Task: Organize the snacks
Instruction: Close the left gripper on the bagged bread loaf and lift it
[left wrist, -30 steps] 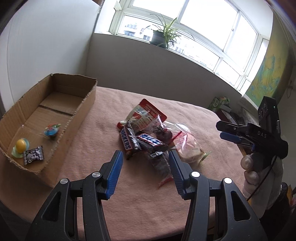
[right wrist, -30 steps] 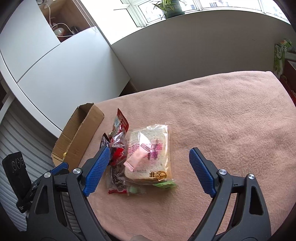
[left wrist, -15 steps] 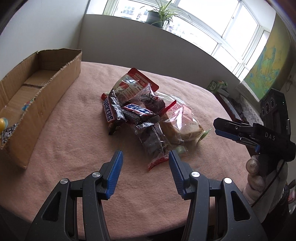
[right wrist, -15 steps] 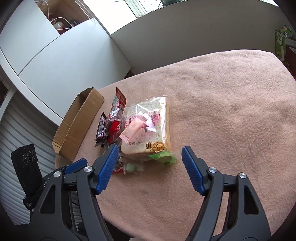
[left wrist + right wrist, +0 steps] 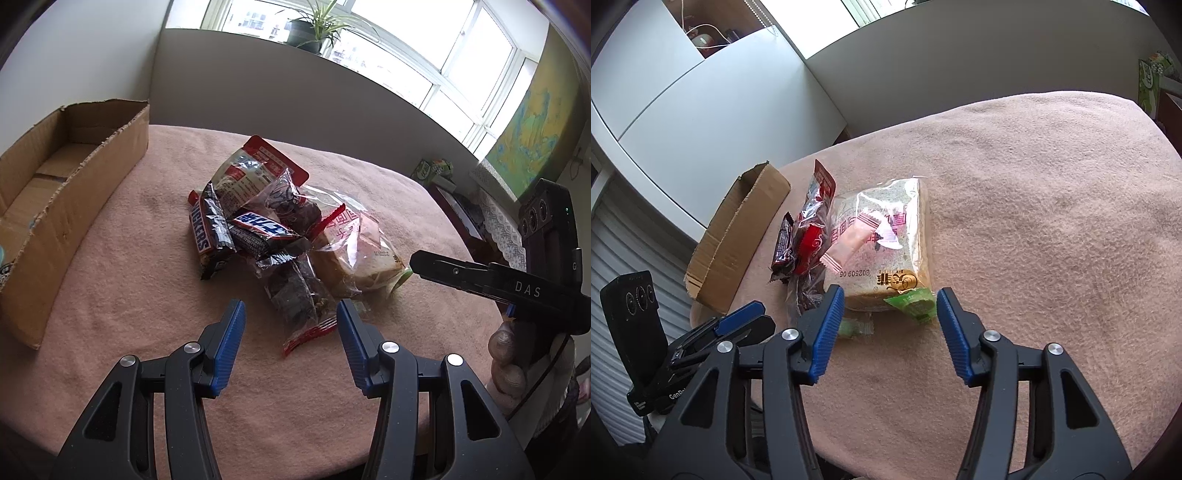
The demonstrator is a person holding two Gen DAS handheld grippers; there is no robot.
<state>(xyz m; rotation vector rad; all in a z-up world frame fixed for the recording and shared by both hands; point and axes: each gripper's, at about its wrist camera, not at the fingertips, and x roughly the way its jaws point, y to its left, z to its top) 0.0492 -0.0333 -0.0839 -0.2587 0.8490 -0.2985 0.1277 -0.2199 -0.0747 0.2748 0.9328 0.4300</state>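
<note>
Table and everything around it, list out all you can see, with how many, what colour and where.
Cardboard box: one, brown, left on the table.
Snickers bars: two, brown and blue, left of the pile.
Bagged bread: one, clear wrapper, right of the pile.
Dark cake packet: one, clear with red ends, nearest the left gripper.
Red-topped pouch: one, far end of the pile.
Blanket: one, pink, covering the table.
Potted plant: one, green, windowsill.
Left gripper: black, blue pads, open.
Right gripper: same, open, at the bread.

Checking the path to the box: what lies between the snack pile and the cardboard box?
In the left wrist view, only bare pink tablecloth separates the brown Snickers bar at the pile's edge from the open brown cardboard box.
</note>
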